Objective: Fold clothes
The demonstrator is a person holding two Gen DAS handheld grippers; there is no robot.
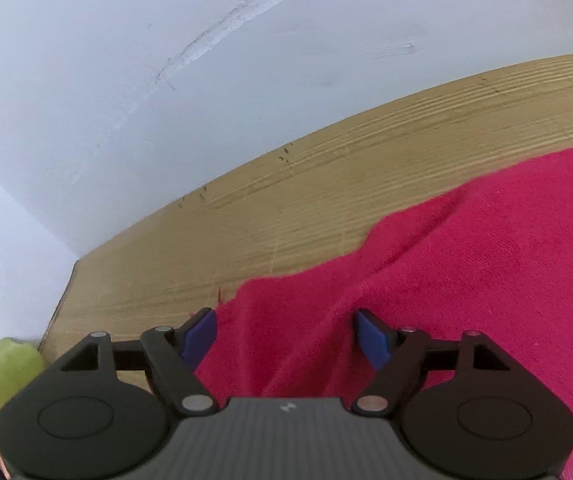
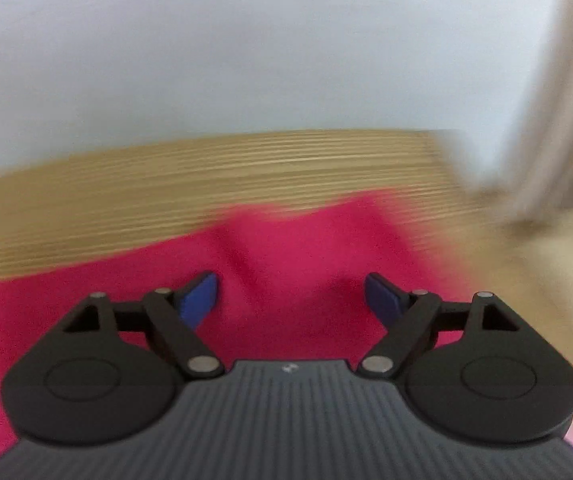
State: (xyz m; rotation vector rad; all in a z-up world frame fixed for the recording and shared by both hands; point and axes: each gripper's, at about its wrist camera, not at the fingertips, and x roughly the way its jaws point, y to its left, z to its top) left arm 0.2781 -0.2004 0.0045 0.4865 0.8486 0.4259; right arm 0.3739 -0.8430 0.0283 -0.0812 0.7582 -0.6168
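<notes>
Crimson cloth (image 1: 466, 280), fleecy, spread on wood table (image 1: 326, 184); fills lower right of left-wrist frame, lower left and middle of right-wrist frame (image 2: 286, 248). Cut off by frame edge and by tongs in both views, so full shape, garment type and long axis impossible to tell. Visible far edge in left view running from lower middle up to right edge, ragged, with raised crease slanting the same way. In right view, far edge roughly level, humped toward upper right, heavily blurred.

Left gripper (image 1: 284, 334): jaws wide, blue pads (image 1: 200, 334) apart, nothing pinched; cloth corner lying under and between them, contact with cloth not clear. Right gripper (image 2: 291, 300): jaws wide too, pads (image 2: 200, 300) apart over cloth, nothing pinched, contact likewise unclear.

Seen only from left: table's left corner, scarred white wall (image 1: 166, 60) above with long plaster streak, lime-green bundle (image 1: 2, 376) at lower left beyond table edge, scrap of blue below it, too small to name. Seen only from right: pale smeared vertical shape (image 2: 558, 100) at upper right, perhaps curtain, plus light floor-like patch (image 2: 546, 260) at right, both too blurred to identify.
</notes>
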